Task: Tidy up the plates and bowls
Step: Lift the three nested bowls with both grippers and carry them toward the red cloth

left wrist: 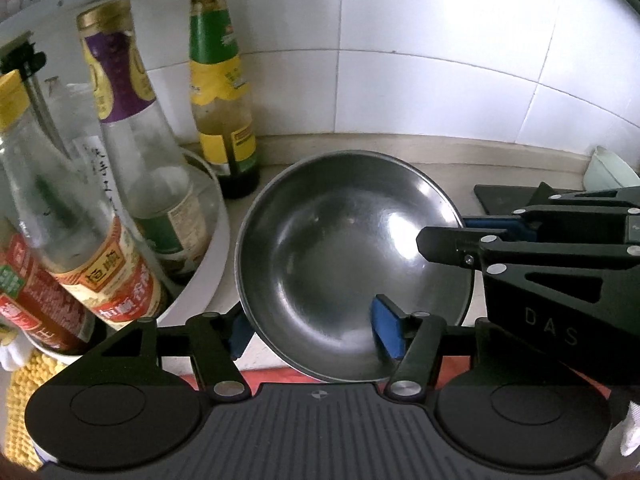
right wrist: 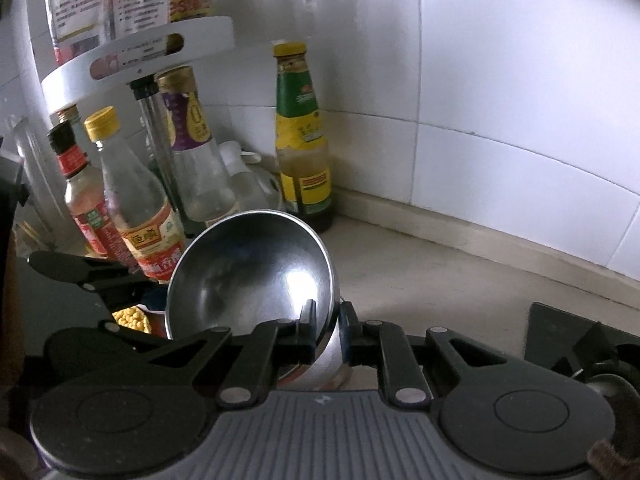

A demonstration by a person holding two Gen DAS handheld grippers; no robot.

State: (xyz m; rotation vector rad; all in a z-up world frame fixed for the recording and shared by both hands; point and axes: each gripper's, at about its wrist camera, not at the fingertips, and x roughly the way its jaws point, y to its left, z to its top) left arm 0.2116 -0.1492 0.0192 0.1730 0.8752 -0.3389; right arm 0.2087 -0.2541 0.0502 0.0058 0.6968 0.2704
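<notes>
Between the two hand-held grippers, tilted over the pale worktop [left wrist: 440, 156] near the tiled corner: one steel bowl [left wrist: 352, 264].

Item: round, shallow bowl of thin polished metal, single wall, rolled rim, empty and apparently dry. Whether its base touches the worktop cannot be told.

Handling, judged: light; stiff, not fragile, though it would dent or clatter if dropped. The glossy surface looks slippery, so a pinch on the rim could pivot or slide under the bowl's own weight. Best hold is across the rim, one pad inside and one outside, at two places set apart around the edge.

Current hold: right hand-held gripper [right wrist: 328, 330] has its jaws pressed together on the rim, one finger inside the bowl, one on the outer wall. Left hand-held gripper [left wrist: 316, 330] is spread, its blue pads [left wrist: 388, 332] either side of the near rim: one inside the bowl, the other outside and partly hidden behind the rim; contact cannot be confirmed.

Surroundings: white round rack [left wrist: 208, 276] just beside the bowl, crowded with glass sauce bottles [left wrist: 132, 148]; a tall yellow-capped bottle [left wrist: 224, 92] standing apart against the wall; a pale bowl [left wrist: 608, 172] at the far right edge; a dark stove top [right wrist: 560, 332] nearby. Hazard, judged: the bottles stand close enough for a swinging rim to knock.
</notes>
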